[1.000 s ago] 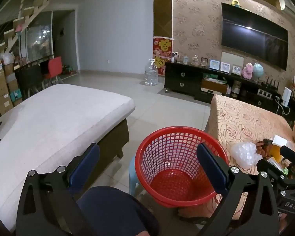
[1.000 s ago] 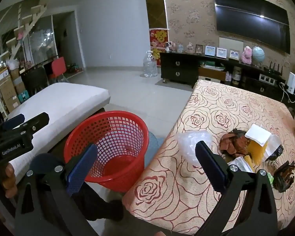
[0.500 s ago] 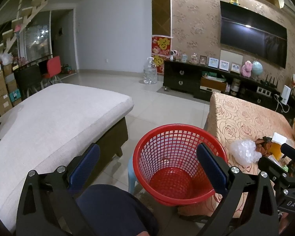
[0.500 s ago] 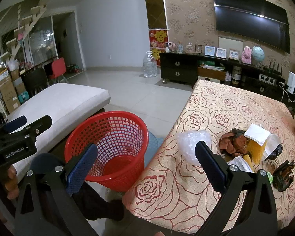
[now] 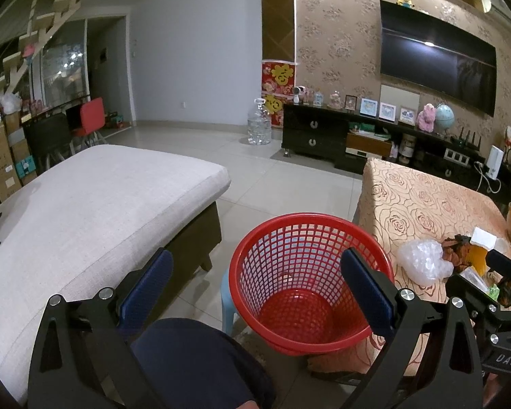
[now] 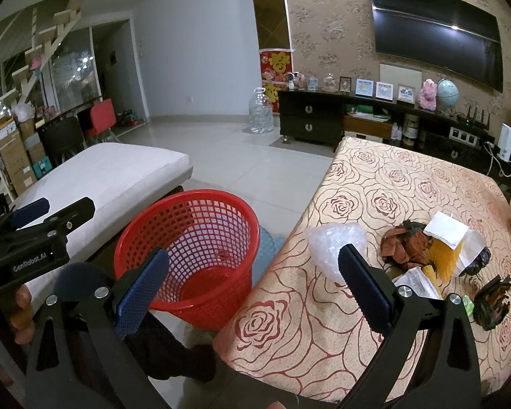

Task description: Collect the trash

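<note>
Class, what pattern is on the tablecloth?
Red-outlined roses on the beige tablecloth; clearest in the right wrist view.

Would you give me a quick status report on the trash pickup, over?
Left gripper open, right gripper open, both empty. Red basket empty beside table; clear plastic wrap nearest, untouched. Nothing in the way.

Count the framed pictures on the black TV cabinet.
4: a small dark frame at left, then three pale frames to its right. Ornaments beside them may hide more.
</note>
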Action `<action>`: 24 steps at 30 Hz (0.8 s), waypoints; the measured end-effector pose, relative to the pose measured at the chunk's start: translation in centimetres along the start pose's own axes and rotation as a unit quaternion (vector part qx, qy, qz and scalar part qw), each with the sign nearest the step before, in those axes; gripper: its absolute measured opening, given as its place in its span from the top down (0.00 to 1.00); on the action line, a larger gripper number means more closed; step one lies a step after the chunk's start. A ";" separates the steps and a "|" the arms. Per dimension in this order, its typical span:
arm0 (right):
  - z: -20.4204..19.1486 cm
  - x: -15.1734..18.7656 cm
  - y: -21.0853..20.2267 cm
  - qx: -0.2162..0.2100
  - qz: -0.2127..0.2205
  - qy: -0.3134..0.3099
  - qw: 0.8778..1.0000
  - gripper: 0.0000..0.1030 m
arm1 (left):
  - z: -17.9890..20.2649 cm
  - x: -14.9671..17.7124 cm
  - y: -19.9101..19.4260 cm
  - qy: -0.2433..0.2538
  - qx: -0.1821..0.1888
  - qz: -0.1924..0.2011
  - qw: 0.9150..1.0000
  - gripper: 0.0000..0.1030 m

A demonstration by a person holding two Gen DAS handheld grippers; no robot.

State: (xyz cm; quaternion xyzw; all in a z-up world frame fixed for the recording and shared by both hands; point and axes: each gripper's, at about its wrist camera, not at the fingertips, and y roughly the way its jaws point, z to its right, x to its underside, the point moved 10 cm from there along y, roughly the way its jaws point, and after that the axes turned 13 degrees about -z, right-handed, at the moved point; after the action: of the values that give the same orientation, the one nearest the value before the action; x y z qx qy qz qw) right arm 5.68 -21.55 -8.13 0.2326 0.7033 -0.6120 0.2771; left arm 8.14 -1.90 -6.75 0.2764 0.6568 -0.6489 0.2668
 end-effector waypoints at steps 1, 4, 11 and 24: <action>0.0 0.0 0.0 0.000 0.000 0.000 1.000 0.06 | 0.0 0.0 0.0 0.000 0.000 0.000 1.000 0.08; -0.2 0.1 0.0 0.000 -0.001 -0.001 1.000 0.06 | 0.1 0.1 0.0 0.000 0.000 -0.001 1.000 0.08; -0.5 0.4 0.2 -0.002 -0.003 -0.002 1.000 0.06 | 0.1 0.1 0.1 0.000 0.000 0.000 1.000 0.08; -0.5 0.3 0.1 -0.001 -0.003 -0.002 1.000 0.06 | 0.0 0.0 0.0 0.000 0.000 0.000 1.000 0.08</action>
State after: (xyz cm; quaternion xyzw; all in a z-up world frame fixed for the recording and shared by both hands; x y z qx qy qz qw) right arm 5.48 -21.08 -8.39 0.2294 0.7041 -0.6123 0.2770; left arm 8.16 -1.88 -6.75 0.2761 0.6572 -0.6487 0.2666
